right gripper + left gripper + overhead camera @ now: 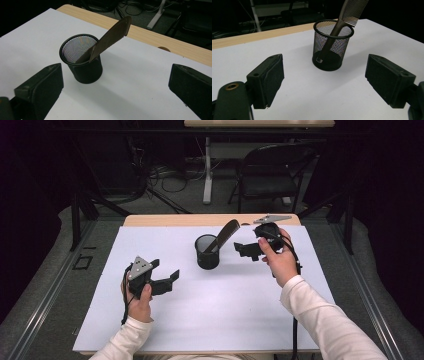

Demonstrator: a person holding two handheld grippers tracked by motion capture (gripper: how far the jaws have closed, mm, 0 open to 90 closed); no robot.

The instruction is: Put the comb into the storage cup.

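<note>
Comb (224, 234) stands in the black mesh cup (207, 252), handle end down on the cup floor, toothed end up and out over the rim. Cup sits on the white sheet (210, 315) near the far middle of the table (150, 220).

Long axis of the comb is tilted, not upright: in the high view it leans from the cup bottom up toward the far right, resting against the rim on that side. In the left gripper view the teeth (353, 11) face right; the handle tip (319, 59) is visible through the mesh.

Right gripper (246, 251) hovers just right of the cup, jaws spread wide, nothing between them, not touching comb or cup. Left gripper (166, 276) sits lower left of the cup, well apart from it, jaws also spread and empty, pads (272, 80) bare.

Step in hand, as I judge it: comb is seated in the cup and both grippers are clear, so either a drop-off is done or a pick is about to start. If a pick, the next move calls for the right gripper to close on the upper comb blade, flat faces between the pads, and lift along the tilt so the cup does not tip. Left gripper could steady the cup wall.
</note>
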